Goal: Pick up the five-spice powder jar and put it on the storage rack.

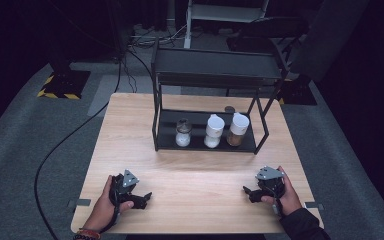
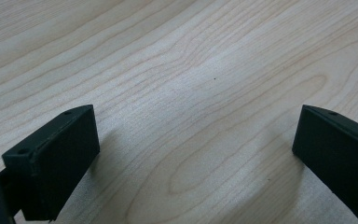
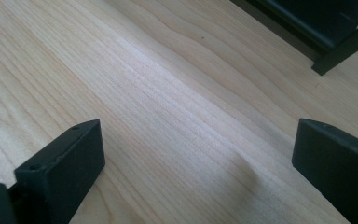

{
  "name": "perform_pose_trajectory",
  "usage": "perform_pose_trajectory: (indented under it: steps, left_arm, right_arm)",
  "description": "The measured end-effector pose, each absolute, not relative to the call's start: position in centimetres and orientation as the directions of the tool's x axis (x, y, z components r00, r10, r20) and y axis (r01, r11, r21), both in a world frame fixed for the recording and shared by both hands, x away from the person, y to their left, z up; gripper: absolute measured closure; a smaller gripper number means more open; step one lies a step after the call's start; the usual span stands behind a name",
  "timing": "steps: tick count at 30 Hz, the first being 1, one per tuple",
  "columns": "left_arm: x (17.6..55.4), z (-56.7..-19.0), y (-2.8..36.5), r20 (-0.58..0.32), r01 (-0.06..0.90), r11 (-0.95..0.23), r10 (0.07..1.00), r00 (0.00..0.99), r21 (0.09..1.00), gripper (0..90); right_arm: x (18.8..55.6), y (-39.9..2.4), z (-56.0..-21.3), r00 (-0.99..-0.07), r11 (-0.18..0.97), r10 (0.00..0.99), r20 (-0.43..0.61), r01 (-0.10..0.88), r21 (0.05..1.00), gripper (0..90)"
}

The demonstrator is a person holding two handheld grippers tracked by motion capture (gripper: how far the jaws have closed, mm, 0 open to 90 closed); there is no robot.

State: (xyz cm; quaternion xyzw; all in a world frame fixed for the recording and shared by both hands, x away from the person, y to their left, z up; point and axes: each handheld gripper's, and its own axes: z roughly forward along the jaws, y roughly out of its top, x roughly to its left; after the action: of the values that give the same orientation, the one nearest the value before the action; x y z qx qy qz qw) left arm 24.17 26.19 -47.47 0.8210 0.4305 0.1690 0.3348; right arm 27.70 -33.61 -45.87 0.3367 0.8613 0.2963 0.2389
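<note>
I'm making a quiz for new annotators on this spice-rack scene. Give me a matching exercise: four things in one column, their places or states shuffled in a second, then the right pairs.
Things:
1. clear shaker
2. brown-filled jar
3. left gripper
4. white-capped jar

Places or states:
A. middle of the rack's lower shelf
B. left end of that shelf
C. on the table, jaws open, holding nothing
D. right end of that shelf

Pairs: 1-B, 2-D, 3-C, 4-A

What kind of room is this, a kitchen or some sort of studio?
Probably a recording studio or lab, not a kitchen: dark curtained surroundings, a cable trailing over grey carpet, and one wooden table with a black rack holding three spice jars.
</note>
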Motion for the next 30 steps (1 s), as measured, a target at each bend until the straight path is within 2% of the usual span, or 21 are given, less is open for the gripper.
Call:
perform_pose_trajectory:
  steps: [30]
  left_arm:
    - [24.2,-47.5,26.2,-0.011,0.594,-0.405,0.820,0.572,0.695,0.4]
  right_arm:
    - [27.9,-37.8,-47.2,-0.635,0.461,0.771,-0.036,0.519,0.720,0.4]
